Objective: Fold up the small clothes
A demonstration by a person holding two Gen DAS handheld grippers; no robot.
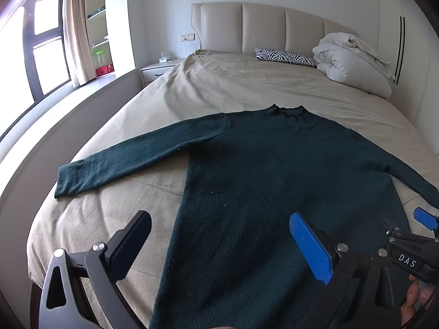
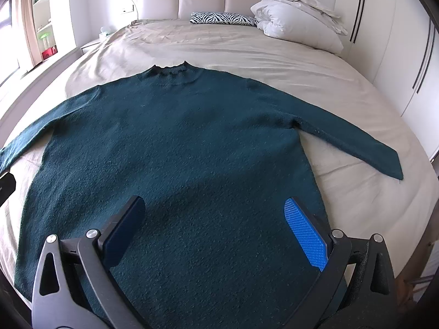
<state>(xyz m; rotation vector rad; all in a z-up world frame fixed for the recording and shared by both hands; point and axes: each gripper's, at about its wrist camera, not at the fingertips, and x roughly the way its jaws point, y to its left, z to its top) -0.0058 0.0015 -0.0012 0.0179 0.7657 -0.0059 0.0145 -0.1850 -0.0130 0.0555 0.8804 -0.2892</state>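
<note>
A dark green knit sweater lies flat on the beige bed sheet, collar toward the headboard and both sleeves spread out to the sides. My left gripper hovers open above the sweater's lower left part, one finger over the sheet, nothing between its fingers. My right gripper hovers open above the lower right part of the body, also holding nothing. In the left wrist view the right gripper's blue fingertip shows at the right edge. The hem is hidden below both views.
A bundled white duvet and a zebra-print pillow lie by the padded headboard. A nightstand and shelves stand to the left near a window. White wardrobe doors run along the right.
</note>
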